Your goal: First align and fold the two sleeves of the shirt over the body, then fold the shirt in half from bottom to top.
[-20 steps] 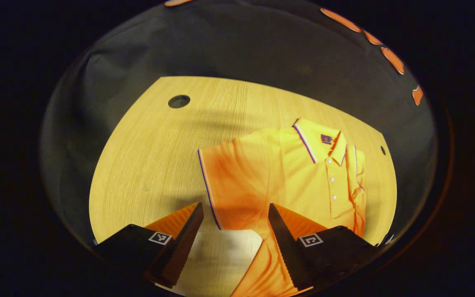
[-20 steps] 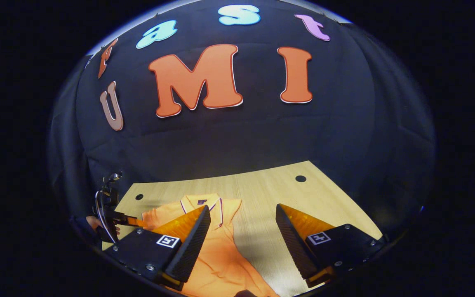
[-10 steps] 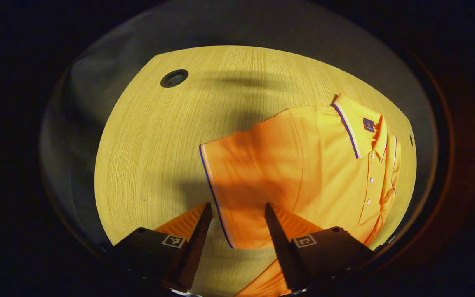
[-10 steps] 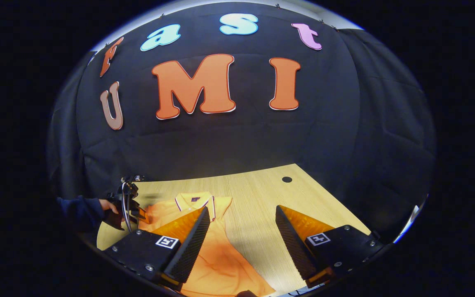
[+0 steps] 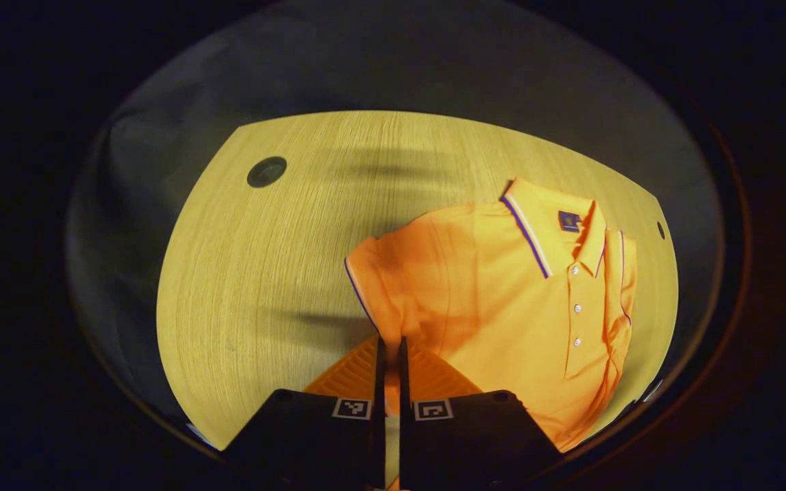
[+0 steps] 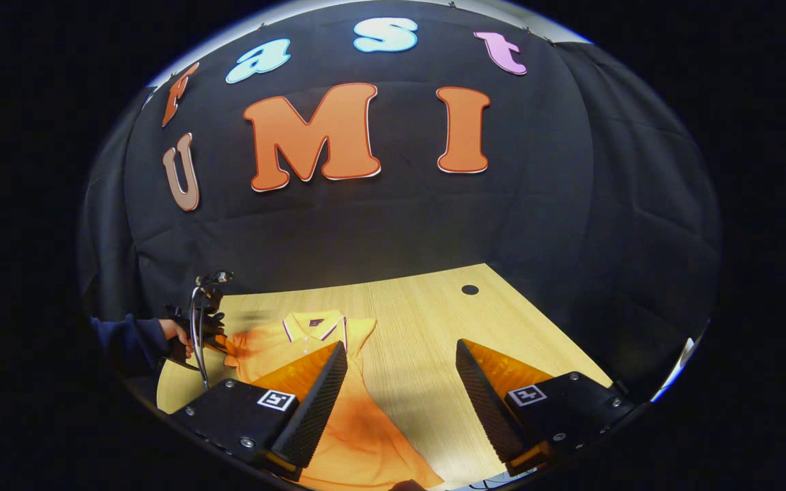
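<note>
Pale wood-grain tabletop (image 5: pixel 256 273) with a dark round grommet hole (image 5: pixel 266 171) carries your orange short-sleeved polo shirt (image 5: pixel 502 307) in the left gripper view, collar toward the far edge. Your left gripper (image 5: pixel 390 354) has its jaws nearly together at the trimmed cuff of the near sleeve (image 5: pixel 383 286), apparently pinching its hem. Expect thin, limp knit that drapes and drags, so hold by the stiffer banded edge. In the right gripper view, your right gripper (image 6: pixel 400 382) hangs wide apart and empty above the shirt's lower body (image 6: pixel 359 436); a sleeved hand (image 6: pixel 178 334) holds the other gripper beside the far sleeve.
</note>
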